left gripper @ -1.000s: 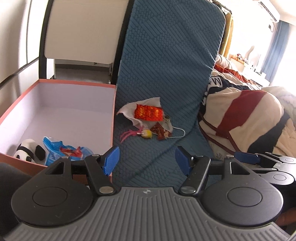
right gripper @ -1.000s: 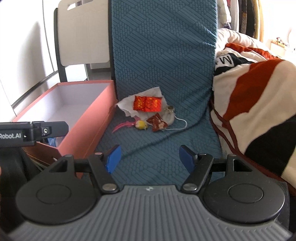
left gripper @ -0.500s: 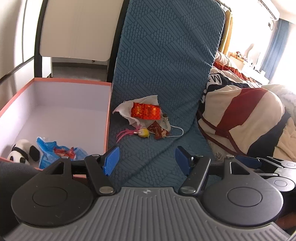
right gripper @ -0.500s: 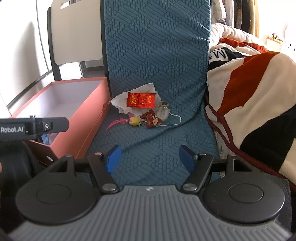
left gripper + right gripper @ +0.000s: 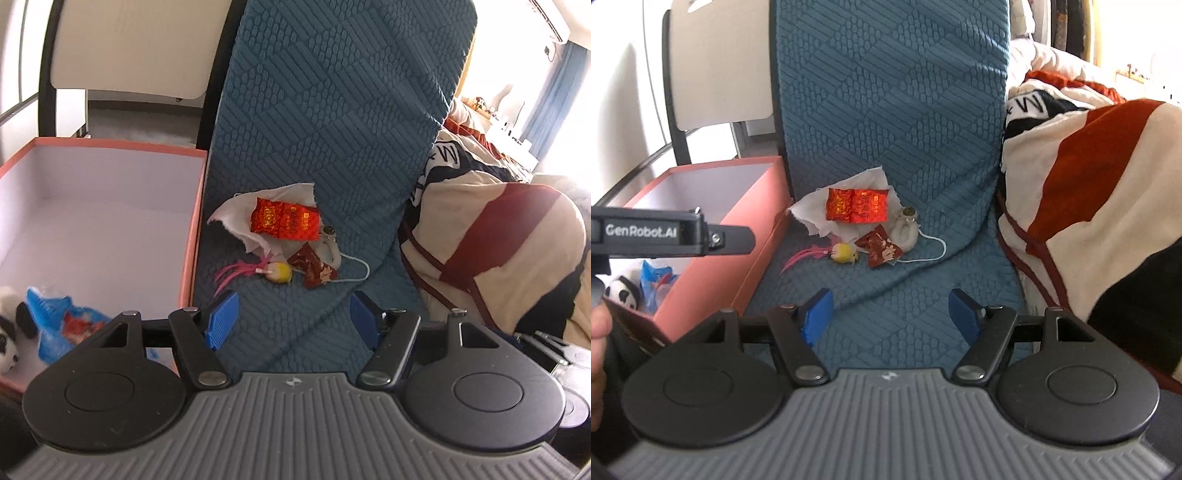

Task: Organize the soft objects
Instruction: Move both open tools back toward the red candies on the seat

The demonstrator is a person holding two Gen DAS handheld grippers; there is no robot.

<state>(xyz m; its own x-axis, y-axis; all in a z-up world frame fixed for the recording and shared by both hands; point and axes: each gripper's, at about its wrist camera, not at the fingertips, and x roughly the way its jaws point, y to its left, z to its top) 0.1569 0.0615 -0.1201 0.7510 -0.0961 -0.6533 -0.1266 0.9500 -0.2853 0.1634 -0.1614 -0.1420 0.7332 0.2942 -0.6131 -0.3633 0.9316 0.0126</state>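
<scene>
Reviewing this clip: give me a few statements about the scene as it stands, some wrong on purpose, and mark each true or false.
1. Both grippers hold nothing. True: the left gripper and right gripper stand open over the blue quilted cover.
2. The panda plush lies on the cover. False: it is inside the pink box.
3. The shiny red packet rests on white cloth. True.
4. The pink box is full to the rim. False: most of its floor is bare; only the panda plush and a blue wrapper show.
5. The yellow toy with pink tassels is between the left gripper's fingers. False: it lies further off on the cover.
</scene>
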